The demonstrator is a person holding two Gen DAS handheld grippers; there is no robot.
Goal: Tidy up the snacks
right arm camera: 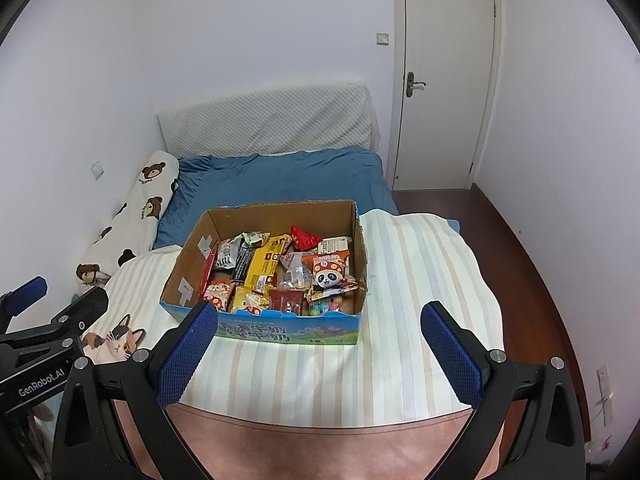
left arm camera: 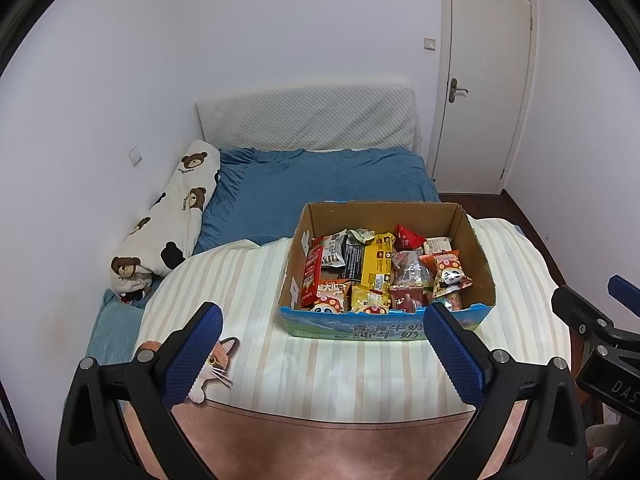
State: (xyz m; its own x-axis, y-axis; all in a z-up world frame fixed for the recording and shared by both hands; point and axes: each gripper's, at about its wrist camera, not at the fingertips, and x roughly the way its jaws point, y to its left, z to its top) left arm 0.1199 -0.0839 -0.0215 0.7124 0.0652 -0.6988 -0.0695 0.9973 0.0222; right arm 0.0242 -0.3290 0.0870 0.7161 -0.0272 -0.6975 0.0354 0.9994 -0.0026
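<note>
Both grippers, left (left arm camera: 322,344) and right (right arm camera: 318,344), hang with fingers spread, holding nothing, just short of the box (right arm camera: 280,330) at my 12 o'clock on the striped sheet (right arm camera: 404,304). Its long axis runs 9 to 3, open top up. My worry: loose packets (right arm camera: 262,268) overlap, so one pinch may drag neighbours out, or push the box across the soft bed (right arm camera: 280,176).

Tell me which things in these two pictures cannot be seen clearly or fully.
- Lower snacks in the cardboard box: both views, buried under the top packets.
- Small print on the yellow packet: too small.
- Cat picture: left wrist view, partly behind the left claw.
- Box front print: right wrist view, partly covered by the right claw.
</note>
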